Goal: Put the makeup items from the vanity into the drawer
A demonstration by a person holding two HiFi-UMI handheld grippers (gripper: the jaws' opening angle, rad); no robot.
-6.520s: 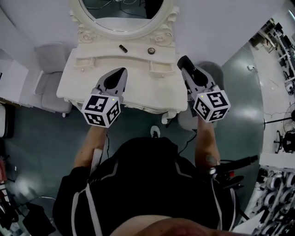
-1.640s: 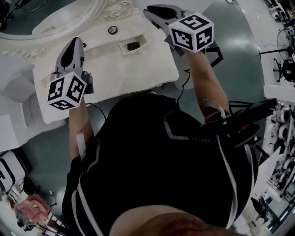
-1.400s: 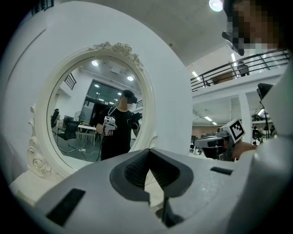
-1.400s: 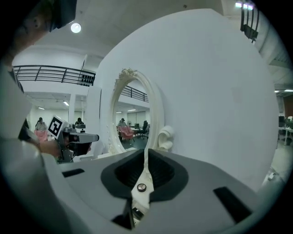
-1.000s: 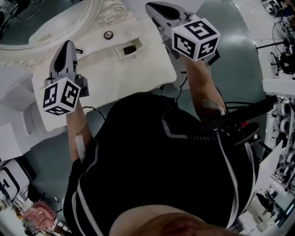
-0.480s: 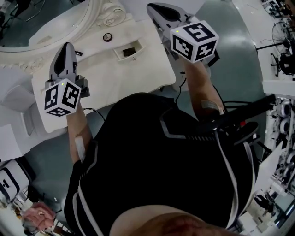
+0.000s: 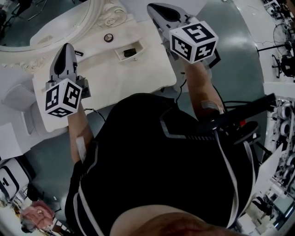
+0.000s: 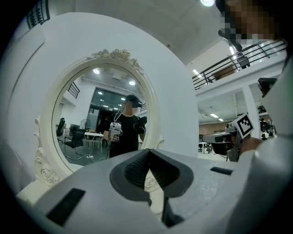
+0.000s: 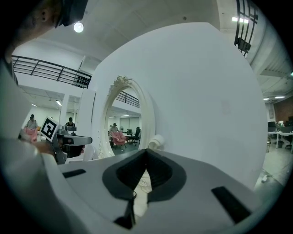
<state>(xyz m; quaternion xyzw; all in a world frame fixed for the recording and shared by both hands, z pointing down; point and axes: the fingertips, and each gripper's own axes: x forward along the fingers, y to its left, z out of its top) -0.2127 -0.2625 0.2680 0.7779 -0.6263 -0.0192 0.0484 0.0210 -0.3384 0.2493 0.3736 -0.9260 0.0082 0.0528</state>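
Note:
On the white vanity [image 7: 115, 78] a small drawer [image 7: 123, 54] stands open with a dark makeup item [image 7: 130, 50] inside it. A round compact [image 7: 108, 38] lies on the top near the mirror's frame. A small dark thing [image 7: 79, 53] lies beside my left gripper [image 7: 68, 46], which hovers shut and empty over the vanity's left part. My right gripper [image 7: 154, 8], also shut and empty, is held above the vanity's right back corner. In the left gripper view the left gripper [image 8: 149, 164] faces the mirror. The right gripper [image 9: 145, 160] shows nothing between its closed jaws.
The oval mirror [image 7: 46, 18] with its carved white frame rises behind the vanity top; it also fills the left gripper view as the mirror [image 8: 100, 128]. A white stool [image 7: 14, 99] stands left of the vanity. The person's dark torso fills the lower head view.
Since the earliest frame the small drawer has come open, and a dark item now lies in it. Both grippers have hardly moved over the last second.

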